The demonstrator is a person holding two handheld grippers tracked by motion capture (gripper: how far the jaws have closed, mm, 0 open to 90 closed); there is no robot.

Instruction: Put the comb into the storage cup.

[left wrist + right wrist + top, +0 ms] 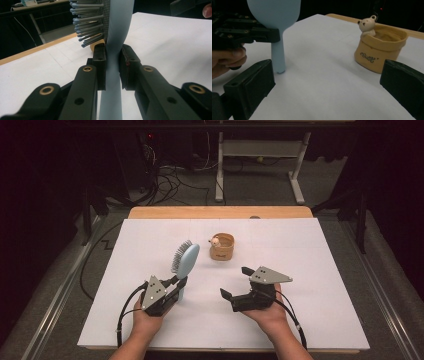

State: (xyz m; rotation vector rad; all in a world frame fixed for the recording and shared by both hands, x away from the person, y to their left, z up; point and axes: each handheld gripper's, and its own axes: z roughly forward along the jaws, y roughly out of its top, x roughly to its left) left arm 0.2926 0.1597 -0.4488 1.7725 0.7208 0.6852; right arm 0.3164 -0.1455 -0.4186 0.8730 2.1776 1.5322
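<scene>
A light blue hairbrush (185, 260) stands nearly upright on the white table, handle end down, bristles facing left. My left gripper (179, 286) is shut on its handle. In the left gripper view both pads clamp the handle (113, 75) below the bristles (87, 22). The right gripper view shows the brush (277, 30) at the left, with the left gripper (270, 35) around it. My right gripper (236, 282) is open at centre right, jaws wide apart with nothing between them. A tan pot (222, 246) with a small bear figure on its rim stands behind; it is seen again (380, 47) at the right.
A white sheet (310, 265) covers the table, with a wooden edge (220, 212) at the back. Beyond are cables on the floor (170, 180) and a white desk frame (260, 165). Room lies open on the sheet at right and far left.
</scene>
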